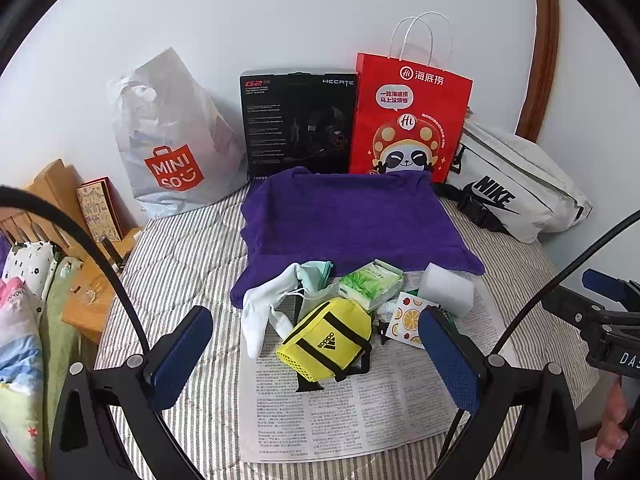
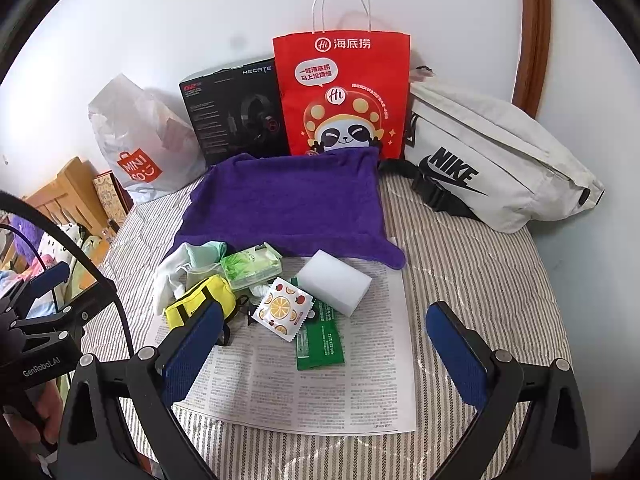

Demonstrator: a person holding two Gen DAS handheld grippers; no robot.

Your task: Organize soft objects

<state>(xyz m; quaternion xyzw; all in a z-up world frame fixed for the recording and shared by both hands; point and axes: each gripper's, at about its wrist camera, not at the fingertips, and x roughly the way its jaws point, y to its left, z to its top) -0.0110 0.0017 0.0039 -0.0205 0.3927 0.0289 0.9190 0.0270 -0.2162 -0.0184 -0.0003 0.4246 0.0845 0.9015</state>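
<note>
Right now my left tongs [image 1: 316,356] are spread wide and empty above the newspaper [image 1: 360,408] on the striped bed [image 1: 180,264]; my right tongs [image 2: 320,344] are spread wide and empty too. Between the left tongs' fingers lies the yellow pouch [image 1: 326,340]. Just beyond it sit the white sock [image 1: 260,312] to the left, the green tissue pack [image 1: 370,284] ahead, and the fruit-print packet [image 1: 408,320] against the right finger. Ahead of my right tongs lies a green sachet [image 2: 320,344], with the white sponge block [image 2: 334,286] just past it. Farther out, the purple towel [image 1: 352,220] lies spread flat, touching the newspaper's far edge. Behind it, along the wall, stand a Miniso bag [image 1: 172,140], a black headset box [image 1: 298,120], a red paper bag [image 1: 408,116] and a white Nike bag [image 1: 516,192].
</note>
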